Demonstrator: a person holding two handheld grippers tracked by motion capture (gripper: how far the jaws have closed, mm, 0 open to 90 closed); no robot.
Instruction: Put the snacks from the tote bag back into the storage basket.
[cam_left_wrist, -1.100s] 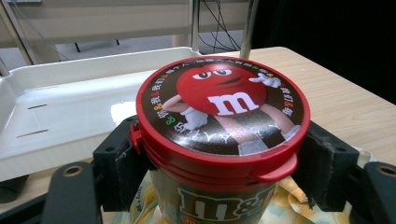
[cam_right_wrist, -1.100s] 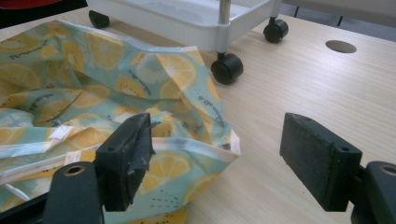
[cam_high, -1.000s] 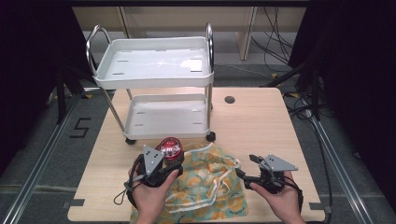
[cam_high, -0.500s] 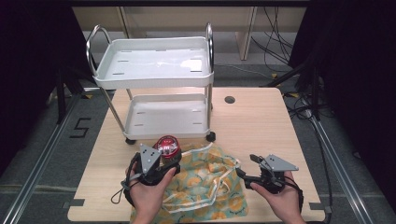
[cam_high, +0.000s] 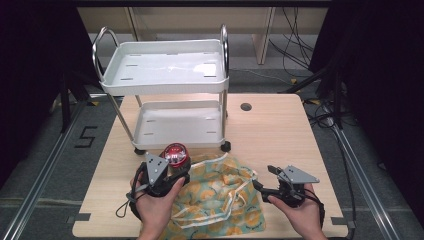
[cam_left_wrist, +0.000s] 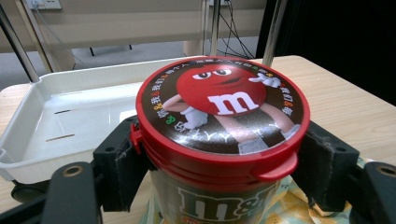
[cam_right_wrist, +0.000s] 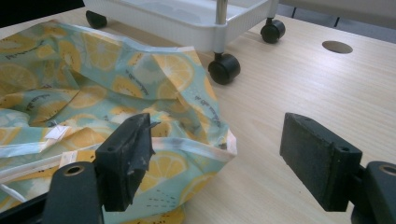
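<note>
A candy can with a red lid (cam_high: 175, 153) (cam_left_wrist: 222, 105) stands upright at the far edge of a lemon-print fabric bag (cam_high: 220, 197) (cam_right_wrist: 93, 93). My left gripper (cam_high: 174, 169) (cam_left_wrist: 222, 175) is shut on the can, one pad on each side just under the lid. My right gripper (cam_high: 263, 178) (cam_right_wrist: 219, 158) is open at the bag's right edge. Its left jaw sits over the cloth and its right jaw over bare table, with nothing between them.
A white two-shelf wheeled cart (cam_high: 165, 67) stands on the wooden table (cam_high: 270, 135) just beyond the can; its lower tray (cam_left_wrist: 70, 116) is empty. A caster (cam_right_wrist: 224, 69) is close to the bag. A cable hole (cam_high: 245, 106) (cam_right_wrist: 337, 46) lies to the right.
My left gripper has carried the can slightly left and towards the cart. The right gripper and the bag have stayed in place.
</note>
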